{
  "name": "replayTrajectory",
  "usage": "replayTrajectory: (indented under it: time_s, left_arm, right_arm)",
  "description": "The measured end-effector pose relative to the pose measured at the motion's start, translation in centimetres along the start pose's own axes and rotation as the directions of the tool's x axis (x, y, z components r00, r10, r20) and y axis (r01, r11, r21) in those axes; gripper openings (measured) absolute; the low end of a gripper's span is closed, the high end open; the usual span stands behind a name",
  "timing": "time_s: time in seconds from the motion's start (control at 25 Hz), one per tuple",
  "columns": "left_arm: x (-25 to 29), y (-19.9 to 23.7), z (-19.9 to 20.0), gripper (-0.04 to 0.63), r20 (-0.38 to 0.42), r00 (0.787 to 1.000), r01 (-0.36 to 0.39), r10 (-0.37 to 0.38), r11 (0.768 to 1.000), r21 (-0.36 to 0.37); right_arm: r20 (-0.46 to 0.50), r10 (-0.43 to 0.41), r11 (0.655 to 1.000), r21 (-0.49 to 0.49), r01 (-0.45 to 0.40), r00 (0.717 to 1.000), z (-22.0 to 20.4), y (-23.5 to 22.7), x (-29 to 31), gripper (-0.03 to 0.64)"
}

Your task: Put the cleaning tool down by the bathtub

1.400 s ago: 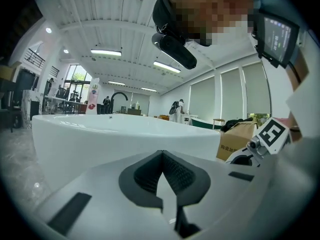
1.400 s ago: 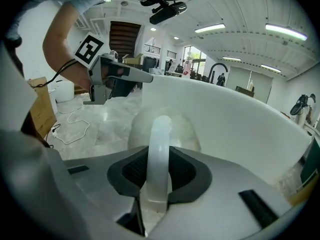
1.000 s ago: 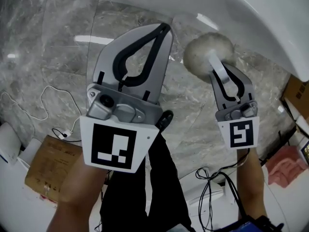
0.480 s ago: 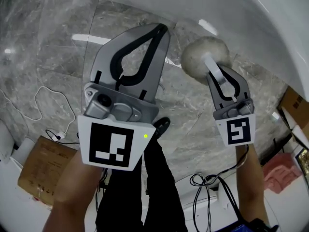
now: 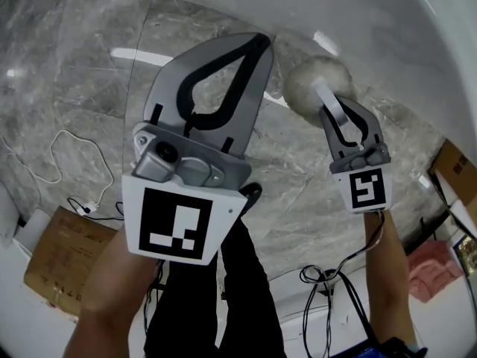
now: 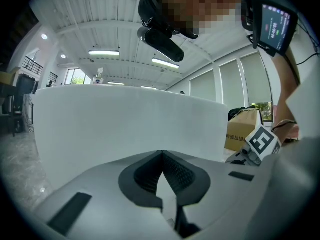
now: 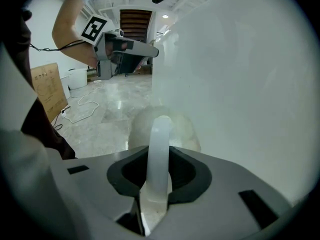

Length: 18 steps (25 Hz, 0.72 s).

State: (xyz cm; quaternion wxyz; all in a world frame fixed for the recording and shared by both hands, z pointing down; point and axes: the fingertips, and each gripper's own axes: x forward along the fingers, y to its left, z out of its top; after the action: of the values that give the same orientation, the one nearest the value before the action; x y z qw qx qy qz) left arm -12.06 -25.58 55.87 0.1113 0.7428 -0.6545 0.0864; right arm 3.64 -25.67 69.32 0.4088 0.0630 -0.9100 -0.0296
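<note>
Nearest the camera, the left gripper (image 5: 256, 47) is clenched shut on nothing. Beside it, the right gripper (image 5: 343, 118) grasps the white plastic handle of a round, fluffy, off-white cleaning tool (image 5: 317, 84), just beside the smooth white bathtub (image 5: 417, 36).

The glossy white bathtub (image 5: 417, 43) runs off the head view's top and right edges, so its full outline cannot be told. The cleaning tool's pale translucent plastic handle (image 7: 159, 134) covers part of its round cream fluffy head (image 7: 185, 131). The handle's lower end disappears between the dark pads of the right gripper (image 7: 159, 156). Print on the brown cardboard box (image 6: 242, 131) is too small to read.
</note>
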Motion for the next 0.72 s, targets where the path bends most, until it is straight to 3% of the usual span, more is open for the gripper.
replayTrajectory:
  time_s: [0.72]
  left_arm:
    - [0.5,1.7,-2.7,0.014,-0.019,1.000,-0.015,0.015,1.000,-0.004]
  right_arm:
    - [-0.055,0.043,0.999,-0.016,-0.044,0.998,-3.0,-0.2,4.9,0.100]
